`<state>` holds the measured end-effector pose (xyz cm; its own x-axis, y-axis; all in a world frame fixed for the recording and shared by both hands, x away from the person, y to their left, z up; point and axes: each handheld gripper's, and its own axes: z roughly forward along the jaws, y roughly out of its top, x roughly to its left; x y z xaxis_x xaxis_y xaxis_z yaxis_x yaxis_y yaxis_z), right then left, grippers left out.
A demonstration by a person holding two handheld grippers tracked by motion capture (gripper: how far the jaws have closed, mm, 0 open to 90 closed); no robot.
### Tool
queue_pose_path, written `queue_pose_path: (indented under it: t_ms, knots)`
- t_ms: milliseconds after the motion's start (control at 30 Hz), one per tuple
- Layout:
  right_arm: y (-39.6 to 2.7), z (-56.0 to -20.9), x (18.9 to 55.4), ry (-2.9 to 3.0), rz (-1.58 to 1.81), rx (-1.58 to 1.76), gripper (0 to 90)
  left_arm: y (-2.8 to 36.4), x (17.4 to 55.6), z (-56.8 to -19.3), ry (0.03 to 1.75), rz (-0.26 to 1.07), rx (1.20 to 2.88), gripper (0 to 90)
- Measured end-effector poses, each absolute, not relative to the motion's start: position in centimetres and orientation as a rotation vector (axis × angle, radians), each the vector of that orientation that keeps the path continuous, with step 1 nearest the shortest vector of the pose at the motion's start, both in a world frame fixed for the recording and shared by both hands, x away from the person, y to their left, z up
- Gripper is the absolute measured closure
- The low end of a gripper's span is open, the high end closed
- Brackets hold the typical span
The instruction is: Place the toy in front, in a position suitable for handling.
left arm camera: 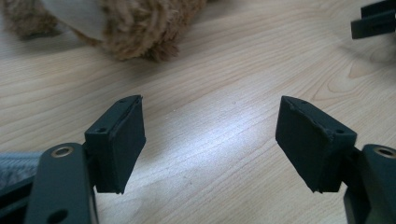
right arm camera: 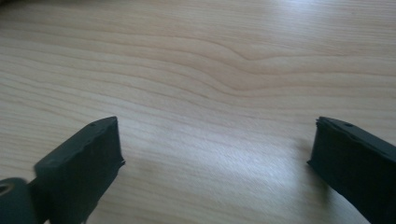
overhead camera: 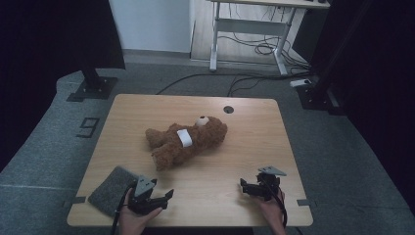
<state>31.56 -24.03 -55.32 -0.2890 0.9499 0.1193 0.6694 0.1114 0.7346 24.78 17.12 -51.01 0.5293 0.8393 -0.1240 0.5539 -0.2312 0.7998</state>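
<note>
The wooden table (overhead camera: 122, 117) takes up the middle of the room's floor, and everything else can be placed from the brown teddy bear (overhead camera: 188, 139) lying on its back near the table's centre, head toward the far right, legs toward the near left, a white label across its belly. In the left gripper view the bear (left arm camera: 140, 28) fills the top edge, so that gripper seems aimed at it. A grey cloth pad (overhead camera: 111, 190) lies well to the near left of the bear, at the table's front corner, probably set aside there to leave the working space free. The left gripper (overhead camera: 164, 198) rests low just beside that pad, nearer the person than the bear and apart from it; its jaws stand wide with only bare wood between them (left arm camera: 210, 140). The right gripper (overhead camera: 246, 186) sits to the near right of the bear, also apart from it, its jaws likewise spread wide and holding nothing (right arm camera: 215, 168). Both hands seem parked at the front edge, flanking the bear, which I take as readiness to reach in from either side.
</note>
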Motion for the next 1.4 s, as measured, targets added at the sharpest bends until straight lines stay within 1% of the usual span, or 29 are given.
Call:
queue_pose_path:
  t_ms: [100,133,267,567,967,1233,1400]
  knots:
    - [-24.1,-55.2,31.3,2.000,1.014,1.576,3.9,17.3,24.9,-50.8,1.144,0.422,1.906,24.2]
    - [-24.1,-54.9,31.0,1.973,1.018,1.546,6.2,17.4,24.9,-50.8,1.148,0.422,1.900,24.1]
    - [-24.3,-54.4,30.7,1.933,1.051,1.518,9.4,17.6,25.2,-50.8,1.158,0.416,1.889,24.2]
    - [-23.8,-53.5,31.3,1.980,1.142,1.437,9.4,17.3,25.7,-49.8,1.134,0.427,1.882,24.4]
    - [-21.8,-50.5,35.7,2.029,1.191,1.302,9.5,16.2,27.2,-47.5,1.088,0.467,1.887,24.0]
    - [-20.6,-49.1,37.9,2.051,1.257,1.258,9.3,16.7,28.6,-46.5,1.122,0.518,1.886,23.4]
    - [-19.6,-48.2,40.0,2.077,1.305,1.220,8.7,16.9,30.0,-46.5,1.152,0.515,1.887,22.4]
